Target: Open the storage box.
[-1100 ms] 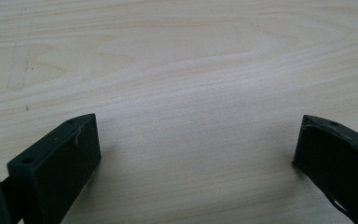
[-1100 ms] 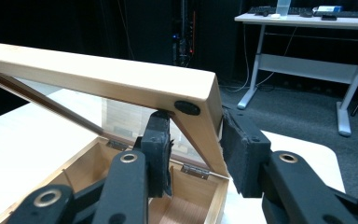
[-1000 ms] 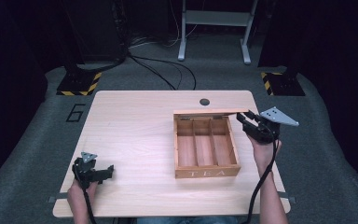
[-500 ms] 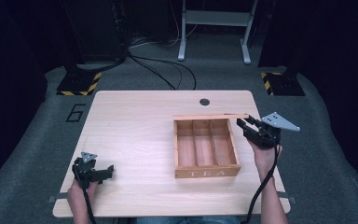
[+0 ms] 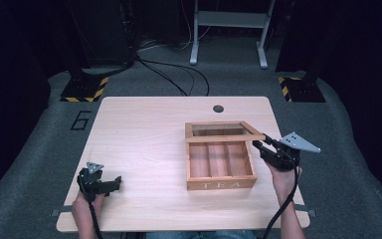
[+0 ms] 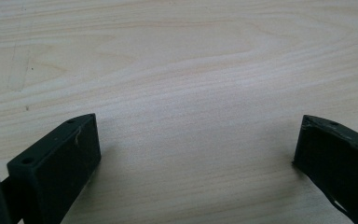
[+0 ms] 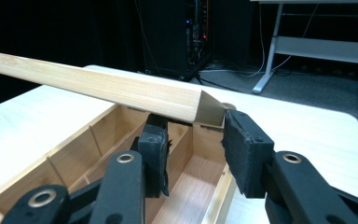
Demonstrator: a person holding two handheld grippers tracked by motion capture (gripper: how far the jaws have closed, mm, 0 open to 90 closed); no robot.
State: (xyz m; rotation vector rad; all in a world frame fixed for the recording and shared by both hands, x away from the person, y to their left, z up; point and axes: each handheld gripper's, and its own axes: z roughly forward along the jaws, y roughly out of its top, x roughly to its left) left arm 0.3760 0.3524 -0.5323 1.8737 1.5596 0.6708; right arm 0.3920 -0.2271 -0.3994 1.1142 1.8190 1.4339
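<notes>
A wooden tea box (image 5: 221,184) with three compartments sits right of the table's middle. Its glass-paned lid (image 5: 219,138) is hinged at the back and hangs half raised over the rear of the box. My right gripper (image 5: 259,146) is at the lid's front right corner. In the right gripper view the lid (image 7: 98,84) slants across above the box (image 7: 65,154), and the right gripper (image 7: 196,120) is shut on that corner, one jaw inside the frame and one outside. My left gripper (image 5: 115,180) rests near the table's front left; the left gripper (image 6: 198,126) is open over bare wood.
The light wooden table (image 5: 144,134) has a round cable hole (image 5: 218,108) at its far edge. Beyond it are grey floor, cables, a white desk frame (image 5: 229,30) and black stands with striped bases (image 5: 84,89).
The lid has swung forward and down from nearly upright to half raised. My right gripper has come toward the person with it. The left gripper has not moved.
</notes>
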